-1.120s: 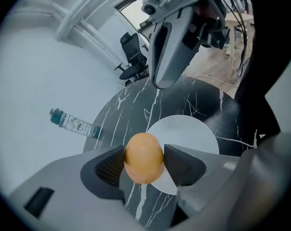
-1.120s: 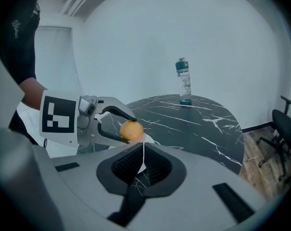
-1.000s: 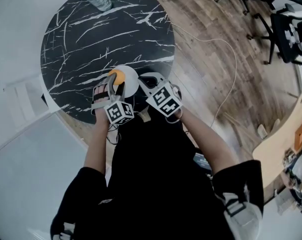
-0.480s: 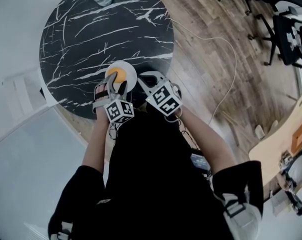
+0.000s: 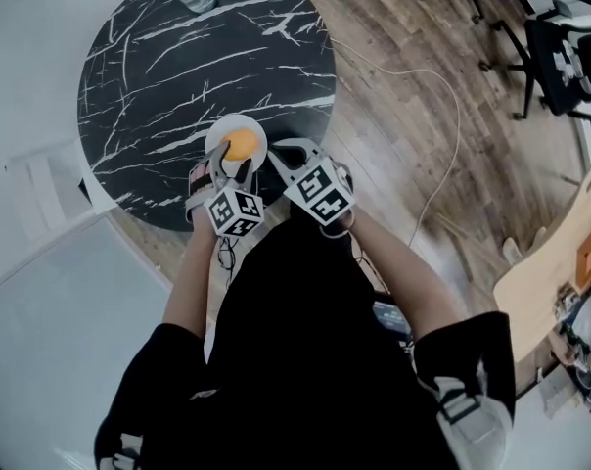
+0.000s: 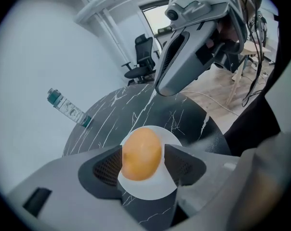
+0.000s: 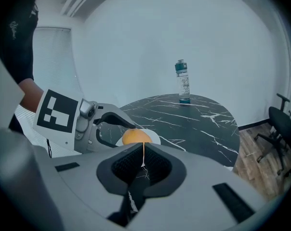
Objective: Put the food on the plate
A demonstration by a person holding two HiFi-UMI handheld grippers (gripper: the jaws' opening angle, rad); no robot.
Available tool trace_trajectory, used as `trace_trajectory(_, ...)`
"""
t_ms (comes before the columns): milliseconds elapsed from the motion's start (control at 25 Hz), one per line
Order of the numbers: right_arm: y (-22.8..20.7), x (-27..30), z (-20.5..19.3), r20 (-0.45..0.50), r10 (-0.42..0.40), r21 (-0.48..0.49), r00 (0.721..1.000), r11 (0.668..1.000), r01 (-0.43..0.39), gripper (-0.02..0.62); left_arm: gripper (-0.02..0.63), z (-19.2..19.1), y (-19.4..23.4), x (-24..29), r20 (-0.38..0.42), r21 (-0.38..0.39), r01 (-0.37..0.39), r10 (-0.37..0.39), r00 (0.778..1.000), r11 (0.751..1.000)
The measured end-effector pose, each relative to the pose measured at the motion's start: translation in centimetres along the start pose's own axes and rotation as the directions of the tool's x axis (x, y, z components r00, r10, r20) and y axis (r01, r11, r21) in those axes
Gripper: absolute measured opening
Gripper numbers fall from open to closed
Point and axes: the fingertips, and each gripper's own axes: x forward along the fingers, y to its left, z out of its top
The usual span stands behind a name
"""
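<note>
Left gripper (image 6: 145,165) is holding the round orange food (image 6: 141,153) between its pads, the left pad plainly touching and the right pad at or just beside the skin. The food is sitting over the middle of the white plate (image 6: 150,189), near the close edge of the black marble table (image 6: 136,109). No view is showing whether the food's underside is touching the plate.

Right gripper (image 7: 143,165) is hanging just beside the plate with jaws together and nothing in them. Water bottle (image 7: 182,82) is standing well apart at the far rim.

Judgement: the placing step is nearly done. To do it well, the person should be lowering until the food is bearing on the plate, then parting the jaws slowly and evenly, since a round thing may roll. Lifting straight up and clear avoids nudging it off centre.
</note>
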Motion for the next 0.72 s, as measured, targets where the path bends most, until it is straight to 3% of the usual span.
trace_trajectory(240, 1.3, -1.4, -0.3, 0.013, -0.041, 0.024, 0.999, 0.999, 0.04, 0.002, 0.259, -0.2, 0.1, -1.4, 0.027, -0.027, -0.031, 0.032, 0.999, 0.999)
trace_trajectory(480, 3.0, -2.1, 1.1, 0.054, -0.065, 0.002, 0.996, 0.998, 0.065, 0.002, 0.259, -0.3, 1.2, -4.8, 0.088, -0.213, -0.081, 0.102, 0.991, 0.974)
trace_trajectory(600, 4.2, -2.3, 2.3, 0.08, -0.068, -0.019, 0.994, 0.997, 0.07, 0.002, 0.259, -1.0, 1.2, -6.6, 0.107, -0.348, -0.074, 0.118, 0.987, 0.934)
trace_trajectory(720, 5.6, -2.6, 3.6, 0.116, -0.077, -0.04, 0.99, 0.996, 0.082, 0.0, 0.258, -2.0, 1.8, -8.7, 0.134, -0.519, -0.063, 0.155, 0.979, 0.852)
